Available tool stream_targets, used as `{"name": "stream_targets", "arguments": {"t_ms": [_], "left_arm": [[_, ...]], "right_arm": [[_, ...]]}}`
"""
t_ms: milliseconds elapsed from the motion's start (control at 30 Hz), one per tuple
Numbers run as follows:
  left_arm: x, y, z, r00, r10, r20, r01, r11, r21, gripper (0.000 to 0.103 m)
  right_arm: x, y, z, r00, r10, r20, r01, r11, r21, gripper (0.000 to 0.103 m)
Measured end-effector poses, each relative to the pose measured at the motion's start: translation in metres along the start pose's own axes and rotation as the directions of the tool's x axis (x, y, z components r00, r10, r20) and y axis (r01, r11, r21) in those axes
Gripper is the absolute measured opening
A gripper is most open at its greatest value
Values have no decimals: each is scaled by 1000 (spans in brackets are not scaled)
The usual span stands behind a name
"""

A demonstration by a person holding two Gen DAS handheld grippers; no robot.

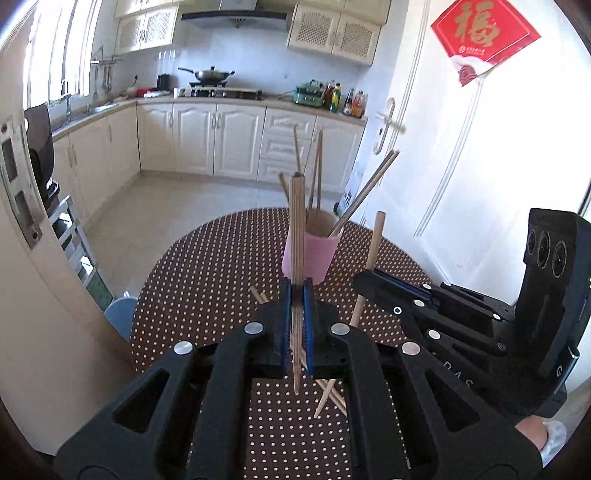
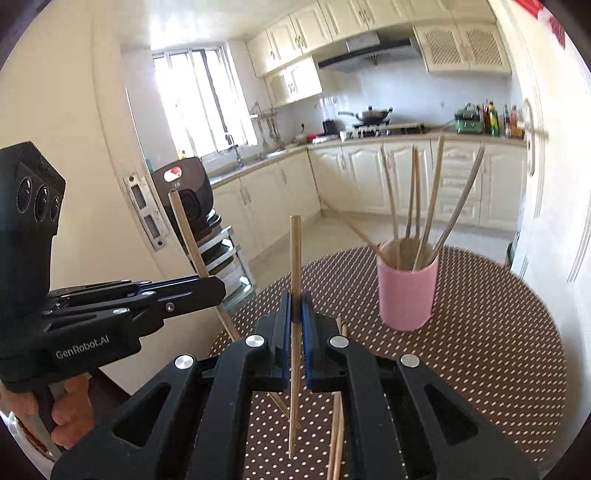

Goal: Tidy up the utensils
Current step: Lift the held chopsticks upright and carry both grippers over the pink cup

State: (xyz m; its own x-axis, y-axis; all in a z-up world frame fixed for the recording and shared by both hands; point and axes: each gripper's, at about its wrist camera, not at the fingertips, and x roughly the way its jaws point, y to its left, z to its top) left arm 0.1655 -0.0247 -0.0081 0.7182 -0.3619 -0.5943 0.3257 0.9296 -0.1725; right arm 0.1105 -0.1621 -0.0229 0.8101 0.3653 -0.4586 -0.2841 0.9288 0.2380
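In my left claw (image 1: 296,295) the blue pads are clamped on one chopstick (image 1: 296,236), which stands almost upright between them, its thick end up and its thin tip hanging below the jaws. My right claw (image 2: 295,301) is also pressed together on a second chopstick (image 2: 294,258), upright in the same way. Under both claws a few loose chopsticks (image 1: 334,397) lie crossed on the dotted table (image 1: 207,280), not yet collected.

The relation that matters for the next move, as I judge it: the pink cup (image 2: 408,295) stands farther on the table, ahead of both claws, and already holds several chopsticks that lean outward. From the left claw it lies nearly straight ahead, partly hidden behind my held stick. From the right claw it lies ahead and to the right (with clear table between). Which hand is nearer I cannot tell for sure; both seem near. Each held stick has its long axis close to vertical, so I think it can go down into the cup tip first, if I bring it over the rim and avoid the leaning ones.

Writing: the left claw's body reads "GenRobot.AI" (image 2: 82,349) in the right view. Far off, on the white door (image 1: 461,192), a red poster (image 1: 484,35) shows the gold character "福"; the small print below it is not readable.
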Motion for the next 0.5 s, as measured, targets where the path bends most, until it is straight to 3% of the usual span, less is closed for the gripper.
{"name": "stream_targets", "arguments": {"t_ms": [233,500], "left_arm": [[-9,-7,15,998,-23,53,23,1000,6,7],[-4,-18,44,993,-38,107,35,999,29,7]], "right_arm": [[-26,-5,14,991,-51,122,54,998,-21,4],[-43,-14,32,946,-128,299,148,988,-46,4]]}}
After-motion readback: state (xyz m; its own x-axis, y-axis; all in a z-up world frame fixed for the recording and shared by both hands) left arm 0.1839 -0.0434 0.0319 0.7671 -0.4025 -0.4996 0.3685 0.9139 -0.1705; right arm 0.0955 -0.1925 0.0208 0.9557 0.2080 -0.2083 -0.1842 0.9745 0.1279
